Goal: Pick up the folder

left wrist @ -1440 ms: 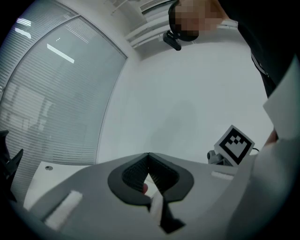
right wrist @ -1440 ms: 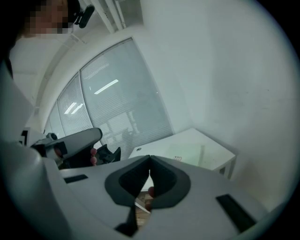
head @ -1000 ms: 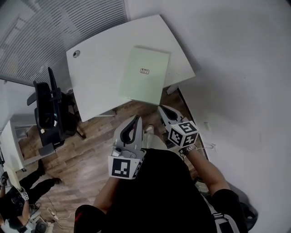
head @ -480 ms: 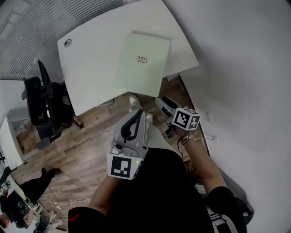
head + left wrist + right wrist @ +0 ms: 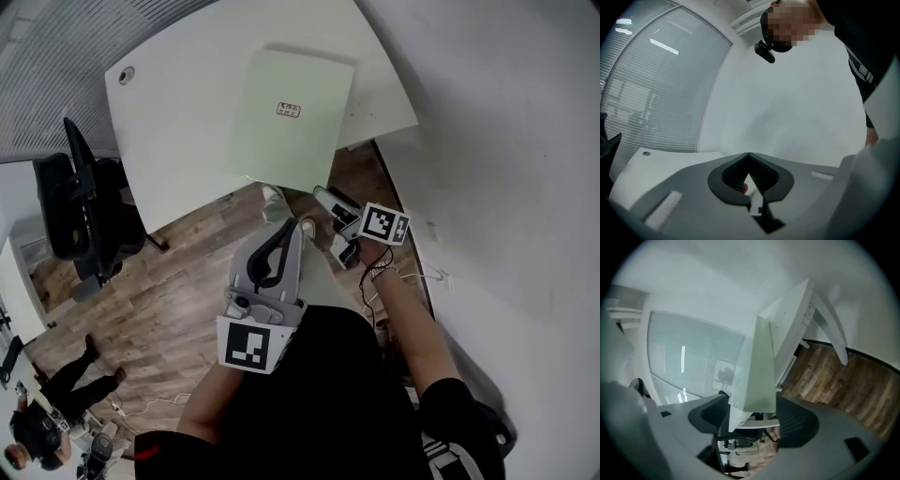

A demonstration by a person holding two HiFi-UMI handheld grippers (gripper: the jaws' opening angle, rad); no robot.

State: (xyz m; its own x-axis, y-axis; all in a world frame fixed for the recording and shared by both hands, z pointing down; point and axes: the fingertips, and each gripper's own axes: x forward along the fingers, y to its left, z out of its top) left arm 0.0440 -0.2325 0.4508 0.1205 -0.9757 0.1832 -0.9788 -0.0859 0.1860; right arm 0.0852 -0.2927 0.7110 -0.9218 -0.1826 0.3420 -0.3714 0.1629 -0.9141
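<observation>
A pale green folder (image 5: 291,122) with a small label lies flat on the white table (image 5: 178,141), its near edge hanging over the table's front rim. My right gripper (image 5: 324,195) is at that near edge, rolled onto its side, its jaws opening. In the right gripper view the folder (image 5: 758,357) is edge-on, its near corner in the gap of the right gripper (image 5: 752,401), and no pad presses on it. My left gripper (image 5: 292,230) hovers over the floor short of the table. The left gripper (image 5: 749,155) is shut, with nothing held.
A black office chair (image 5: 70,206) stands left of the table on the wooden floor (image 5: 178,291). A white wall (image 5: 506,141) runs along the right. A slanted table leg (image 5: 832,329) stands below the top. Another person (image 5: 47,412) is at the bottom left.
The right gripper has rolled onto its side, dropped to the folder's near edge and opened its jaws. The left gripper has sunk a little. The table and folder look closer.
</observation>
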